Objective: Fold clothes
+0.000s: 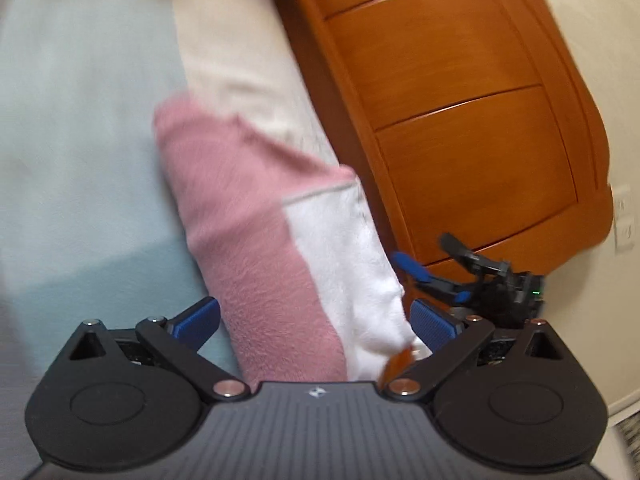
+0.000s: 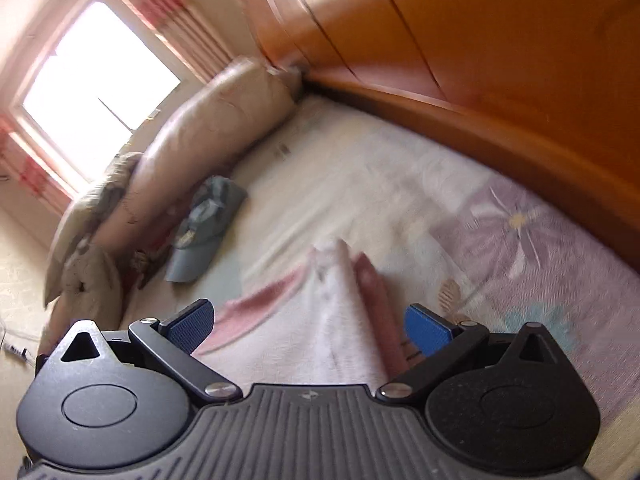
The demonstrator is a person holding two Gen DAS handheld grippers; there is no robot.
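Note:
A fuzzy pink and white garment [image 1: 256, 216] lies as a long folded strip on the bed sheet. My left gripper [image 1: 315, 320] is open, its blue pads [image 1: 196, 320] on either side of the strip's near end without clamping it. In the left wrist view my right gripper [image 1: 432, 255] is off to the right by the white end, fingers spread. The right wrist view shows the same garment [image 2: 340, 312] running away between the wide-open fingers of my right gripper [image 2: 310, 328]. Both views are blurred by motion.
A wooden headboard [image 1: 460, 100] borders the bed on the right. On the floral sheet [image 2: 520, 232] lie a blue cap [image 2: 204, 232] and a rolled beige quilt with pillows [image 2: 208, 120] toward the window [image 2: 96, 88]. A wall socket [image 1: 624, 220] is at far right.

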